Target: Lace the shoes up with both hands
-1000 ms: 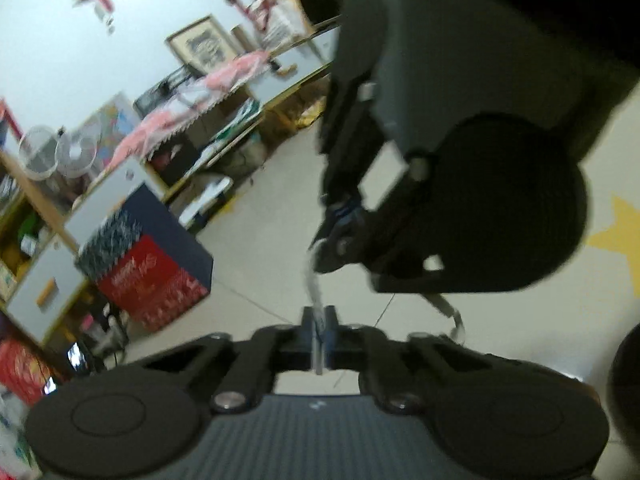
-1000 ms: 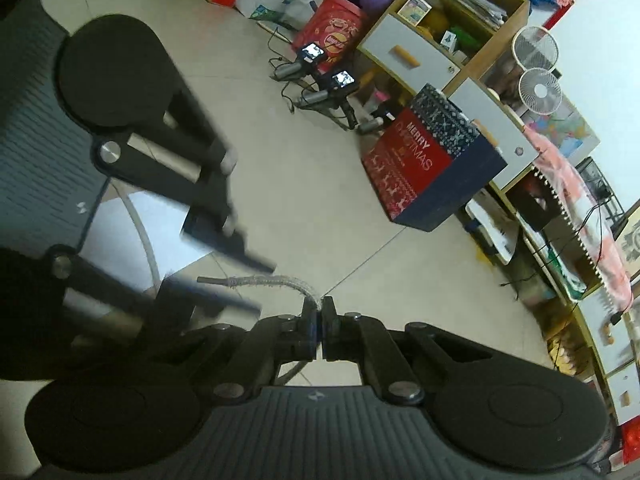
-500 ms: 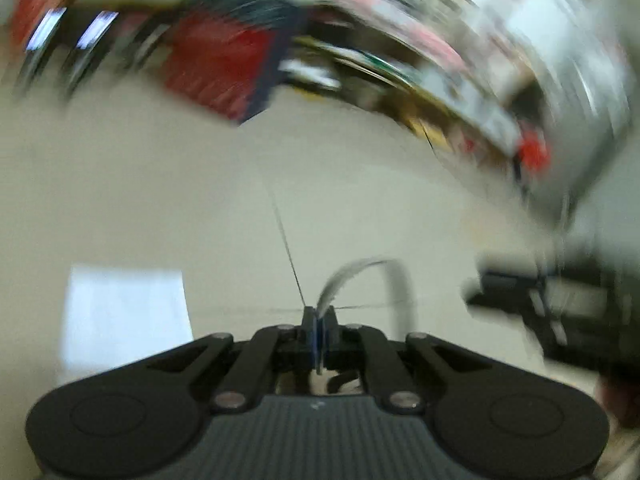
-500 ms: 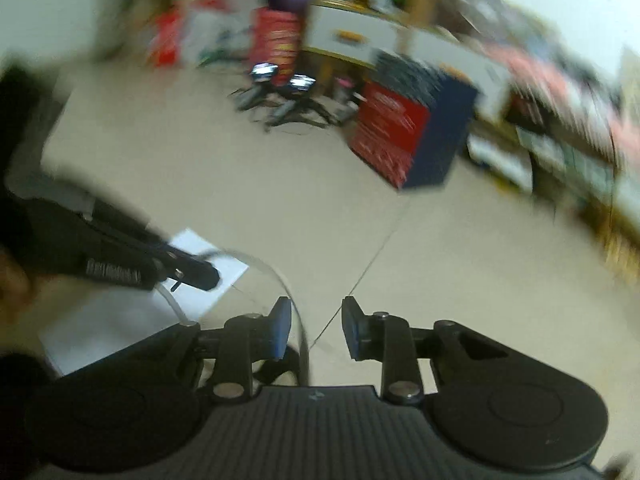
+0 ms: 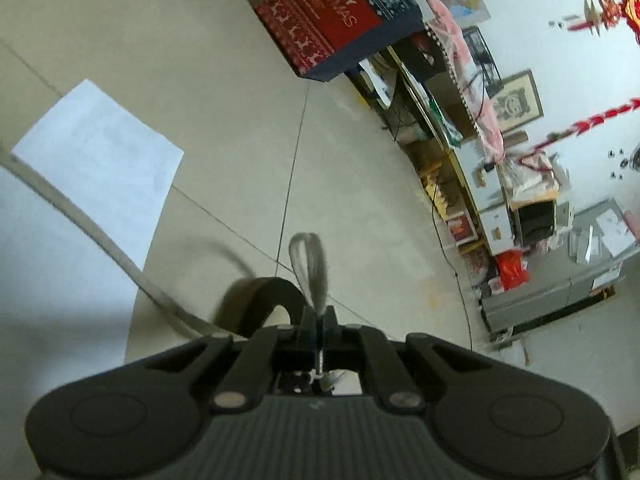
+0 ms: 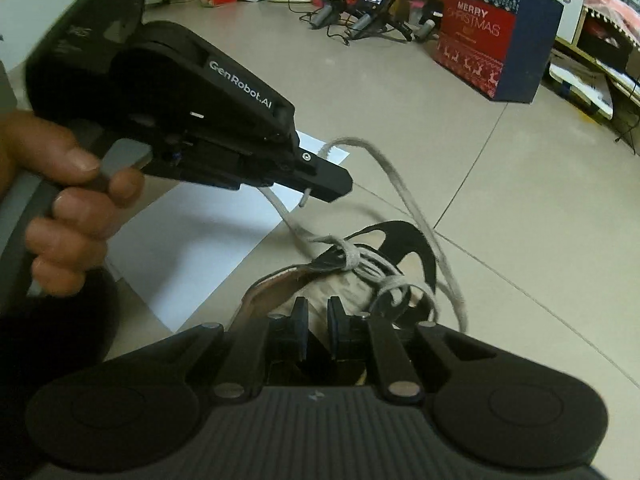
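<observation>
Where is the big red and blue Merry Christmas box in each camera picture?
Left wrist view: the red and dark blue cardboard Merry Christmas box stands at the top centre, on the floor, seen tilted.
Right wrist view: the same box stands at the upper right.
Shared landmark: the white sheet of paper lying on the floor.

The right tool (image 6: 317,316) has let go of the shoelace (image 6: 404,196), dropped toward the shoe (image 6: 340,284) and is closing again, apparently with nothing between its fingers. The left tool (image 5: 319,322) has rolled over and lowered; the pinched lace now loops ahead of it.
</observation>
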`<state>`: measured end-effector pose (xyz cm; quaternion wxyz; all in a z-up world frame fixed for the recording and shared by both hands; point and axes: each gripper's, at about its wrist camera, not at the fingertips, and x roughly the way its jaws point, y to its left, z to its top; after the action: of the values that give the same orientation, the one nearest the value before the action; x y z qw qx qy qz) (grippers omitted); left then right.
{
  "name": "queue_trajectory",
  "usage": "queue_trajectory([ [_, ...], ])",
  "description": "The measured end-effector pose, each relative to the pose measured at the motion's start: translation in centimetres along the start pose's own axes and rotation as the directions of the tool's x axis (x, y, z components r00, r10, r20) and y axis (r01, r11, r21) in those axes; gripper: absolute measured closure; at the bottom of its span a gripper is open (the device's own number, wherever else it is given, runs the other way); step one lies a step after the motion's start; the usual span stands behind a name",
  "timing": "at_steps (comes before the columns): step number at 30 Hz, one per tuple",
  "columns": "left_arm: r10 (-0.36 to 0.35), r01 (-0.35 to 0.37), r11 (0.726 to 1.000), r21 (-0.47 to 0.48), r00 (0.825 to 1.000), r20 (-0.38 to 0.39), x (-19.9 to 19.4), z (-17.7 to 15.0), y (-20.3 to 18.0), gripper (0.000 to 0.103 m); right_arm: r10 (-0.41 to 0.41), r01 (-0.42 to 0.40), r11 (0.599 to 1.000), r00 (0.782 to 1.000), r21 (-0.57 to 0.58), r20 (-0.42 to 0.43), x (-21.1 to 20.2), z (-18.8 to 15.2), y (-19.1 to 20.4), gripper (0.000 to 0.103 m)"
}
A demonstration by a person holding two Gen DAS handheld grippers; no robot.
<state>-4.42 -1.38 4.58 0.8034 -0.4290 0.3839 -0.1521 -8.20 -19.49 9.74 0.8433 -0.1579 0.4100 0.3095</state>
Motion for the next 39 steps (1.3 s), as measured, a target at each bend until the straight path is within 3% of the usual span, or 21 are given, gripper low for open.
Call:
queue_trajectory([
  [1,-0.007,0.007,1.000,-0.019,1.000,0.005,0.4,-0.1,0.3,0.100,-0.002,0.002,1.000,1.000,-0.001,0.004,0.4,0.0,0.2,0.095],
  [10,0.001,0.001,0.999,-0.039,0.999,0.037,1.5,-1.2,1.0,0.100,-0.031,0.030,0.999,0.999,0.016,0.035,0.9,-0.1,-0.3,0.095],
  [39,0.014,-0.017,0.999,0.048,0.998,0.055,3.1,-2.3,0.7,0.100,-0.017,0.008,0.987,0.998,0.161,0.058,2.3,-0.2,-2.6,0.091],
])
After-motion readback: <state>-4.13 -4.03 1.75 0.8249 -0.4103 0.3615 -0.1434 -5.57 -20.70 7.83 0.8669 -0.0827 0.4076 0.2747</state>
